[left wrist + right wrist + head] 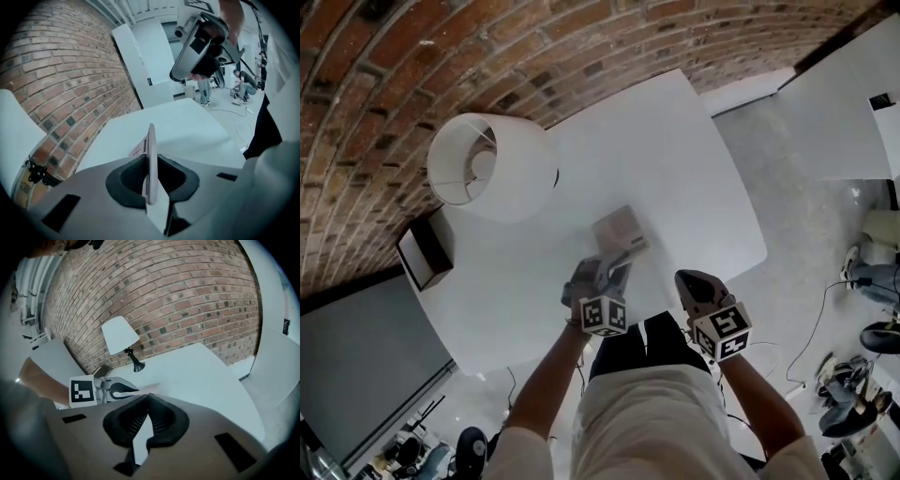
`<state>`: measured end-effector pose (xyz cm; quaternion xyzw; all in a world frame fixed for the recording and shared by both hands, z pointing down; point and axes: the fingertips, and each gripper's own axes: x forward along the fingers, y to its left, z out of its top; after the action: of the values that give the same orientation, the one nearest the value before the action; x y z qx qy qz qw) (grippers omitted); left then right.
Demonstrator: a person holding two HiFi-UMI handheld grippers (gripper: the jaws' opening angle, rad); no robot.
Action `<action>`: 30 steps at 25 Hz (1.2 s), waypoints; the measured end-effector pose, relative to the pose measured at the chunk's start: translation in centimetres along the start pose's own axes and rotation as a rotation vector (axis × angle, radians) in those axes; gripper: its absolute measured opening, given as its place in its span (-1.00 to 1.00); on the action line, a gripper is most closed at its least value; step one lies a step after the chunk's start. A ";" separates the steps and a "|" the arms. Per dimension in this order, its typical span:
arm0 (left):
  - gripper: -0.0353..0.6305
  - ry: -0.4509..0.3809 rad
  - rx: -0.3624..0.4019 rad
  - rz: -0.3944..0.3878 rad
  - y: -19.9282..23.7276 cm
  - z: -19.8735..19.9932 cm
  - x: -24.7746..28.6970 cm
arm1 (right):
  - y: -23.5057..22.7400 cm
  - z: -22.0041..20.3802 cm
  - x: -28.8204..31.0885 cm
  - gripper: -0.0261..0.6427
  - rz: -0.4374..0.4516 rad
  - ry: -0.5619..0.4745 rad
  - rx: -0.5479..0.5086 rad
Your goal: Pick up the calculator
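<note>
- The left hand-held gripper (150,163) clamped the calculator (151,140) edge-on; a slow, steady lift off the table (187,126) seemed safest.
- The right hand-held gripper (147,401) was clenched, empty.

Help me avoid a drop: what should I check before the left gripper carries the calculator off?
1. Left gripper shut on calculator, pressing both faces: ok.
2. Grip deep enough; calculator juts out past the jaws: cannot tell.
3. Calculator clear of table: cannot tell.
4. Right gripper shut, empty, off to the side: ok.
5. Lamp apart from calculator: ok.
</note>
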<state>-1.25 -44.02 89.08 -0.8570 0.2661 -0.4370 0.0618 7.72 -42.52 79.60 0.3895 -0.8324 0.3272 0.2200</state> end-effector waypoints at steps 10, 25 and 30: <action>-0.66 -0.008 -0.183 0.032 2.2 1.8 -3.4 | 0.7 3.5 -2.2 -0.89 0.021 -0.035 -0.063; -0.66 -0.077 -0.558 0.173 3.9 4.7 -14.6 | 6.2 7.4 -5.5 -0.89 0.143 -0.074 -0.166; -0.66 -0.151 -0.721 0.237 5.1 4.5 -19.3 | 8.1 8.6 -6.6 -0.89 0.171 -0.088 -0.106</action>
<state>-8.95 -39.09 70.81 -0.8167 0.4946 -0.2411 -0.1737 4.24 -41.44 66.57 0.3188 -0.8876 0.2830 0.1745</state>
